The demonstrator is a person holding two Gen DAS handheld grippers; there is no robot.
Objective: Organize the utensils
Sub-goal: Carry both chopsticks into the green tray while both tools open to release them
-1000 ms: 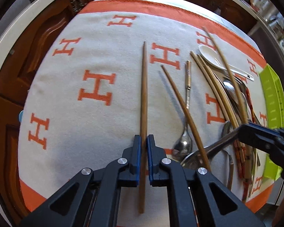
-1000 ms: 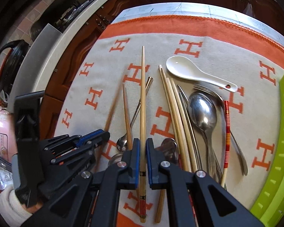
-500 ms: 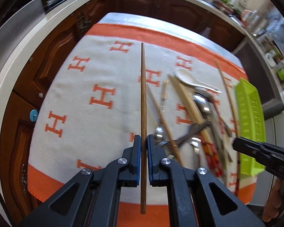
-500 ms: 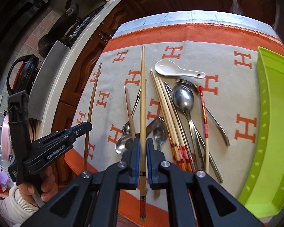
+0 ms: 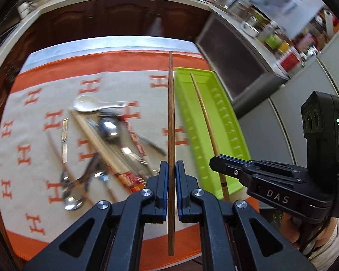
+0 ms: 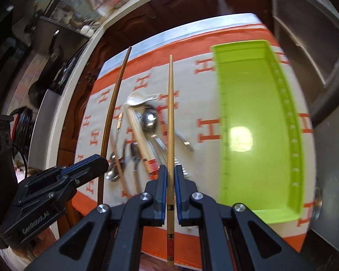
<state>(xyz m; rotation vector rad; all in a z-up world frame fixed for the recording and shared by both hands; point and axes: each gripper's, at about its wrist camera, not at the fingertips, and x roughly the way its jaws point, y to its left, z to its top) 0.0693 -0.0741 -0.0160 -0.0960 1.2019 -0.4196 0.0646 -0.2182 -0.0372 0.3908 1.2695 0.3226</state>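
Since 1 second ago we have swung both chopsticks off the cloth [image 5: 56, 85] toward the tray [image 6: 255, 103]. Our left gripper [image 5: 169, 169] clamps the dark chopstick [image 5: 171, 117], our right gripper [image 6: 169, 174] the pale chopstick [image 6: 170, 113], nearer the tray, both lengthwise to it.

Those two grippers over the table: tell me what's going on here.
A person is sorting utensils with a handheld gripper in each hand. The left gripper is shut on a dark brown chopstick; the right gripper is shut on a lighter chopstick with a red end. Both sticks are held up off the cloth. The green tray looks empty. Spoons, a fork and more chopsticks lie in a pile on the cloth.
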